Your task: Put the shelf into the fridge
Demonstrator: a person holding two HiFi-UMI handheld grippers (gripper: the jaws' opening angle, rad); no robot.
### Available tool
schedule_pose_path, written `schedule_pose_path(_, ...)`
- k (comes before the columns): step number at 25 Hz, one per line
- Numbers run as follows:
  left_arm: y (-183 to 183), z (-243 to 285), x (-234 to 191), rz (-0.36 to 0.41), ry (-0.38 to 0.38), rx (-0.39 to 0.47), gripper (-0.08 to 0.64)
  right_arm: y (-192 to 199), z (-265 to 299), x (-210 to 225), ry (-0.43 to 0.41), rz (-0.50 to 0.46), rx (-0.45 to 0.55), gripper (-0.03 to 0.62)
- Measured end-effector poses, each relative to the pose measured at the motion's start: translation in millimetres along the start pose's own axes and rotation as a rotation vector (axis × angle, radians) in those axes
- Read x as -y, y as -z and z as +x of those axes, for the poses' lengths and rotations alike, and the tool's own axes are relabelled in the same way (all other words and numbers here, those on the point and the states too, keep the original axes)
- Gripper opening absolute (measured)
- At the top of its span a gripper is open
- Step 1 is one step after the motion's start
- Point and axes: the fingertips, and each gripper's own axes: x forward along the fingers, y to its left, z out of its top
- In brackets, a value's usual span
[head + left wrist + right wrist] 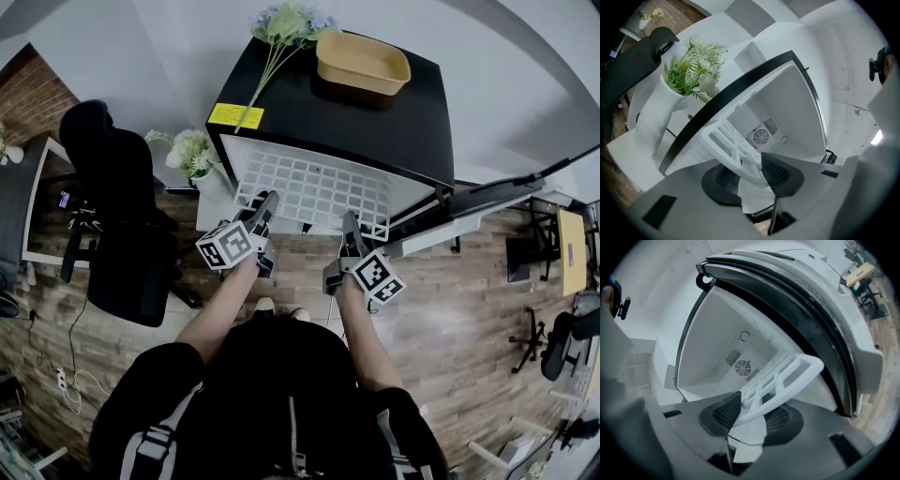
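The white grid shelf (319, 187) is held level at the mouth of the black mini fridge (309, 112), its far edge at the opening. My left gripper (262, 208) is shut on the shelf's near left edge, and my right gripper (350, 225) is shut on its near right edge. In the left gripper view the shelf (729, 140) runs between the dark pads of the left gripper (750, 176) toward the white fridge interior (792, 108). In the right gripper view the shelf (783, 376) lies clamped in the right gripper (752, 416), with the back-wall fan vent (742, 367) beyond.
The fridge door (487, 202) stands swung open to the right. A yellow basin (363, 64) and a flower stem (281, 37) lie on the fridge top. A white vase of flowers (190, 150) and a black office chair (117, 216) stand to the left.
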Motion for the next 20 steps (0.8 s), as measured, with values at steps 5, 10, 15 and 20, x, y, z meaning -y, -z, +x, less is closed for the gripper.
schedule_pose_path(5, -3.0, 8.2, -3.1, 0.006, -0.004, 0.007, 0.146, -2.9, 8.2, 2.5, 0.001, 0.003, 0.000, 0.143)
schedule_pose_path(10, -5.7, 17.0, -5.4, 0.001, -0.010, 0.017, 0.144, -6.9, 16.8, 4.4, 0.007, 0.004, 0.012, 0.141)
schedule_pose_path(15, -9.1, 27.1, -9.5, 0.003, -0.022, 0.028, 0.143, -11.1, 26.8, 7.2, 0.008, 0.003, 0.015, 0.141)
schedule_pose_path(20, -12.3, 38.4, -11.5, -0.006, -0.024, 0.038, 0.143, -16.2, 37.3, 9.9, 0.012, 0.005, 0.019, 0.141)
